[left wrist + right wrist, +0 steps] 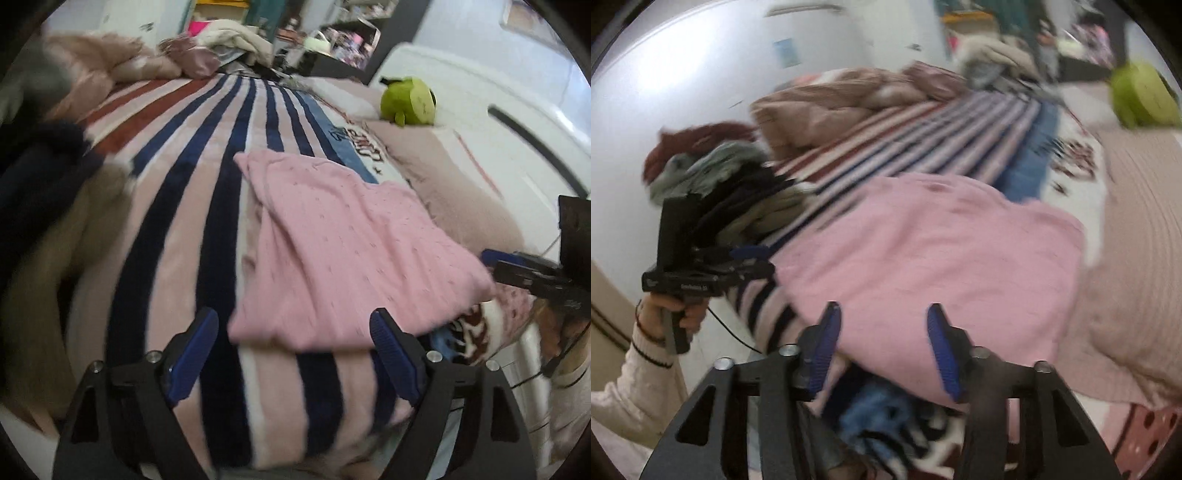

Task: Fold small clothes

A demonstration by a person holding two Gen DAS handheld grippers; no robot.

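Note:
A pink knit garment (343, 251) lies folded flat on the striped blanket (177, 206) of the bed. My left gripper (293, 332) is open and empty, just short of the garment's near edge. My right gripper (882, 328) is open and empty, its fingers over the garment's near edge (923, 266). The right gripper also shows in the left wrist view (517, 269) at the garment's right side. The left gripper shows in the right wrist view (738, 262) at the garment's left edge.
A pile of dark, grey and maroon clothes (713, 173) sits at the bed's left side. A crumpled beige quilt (831, 107) lies at the far end. A green plush toy (408, 99) rests by a beige pillow (1137, 251). White walls surround the bed.

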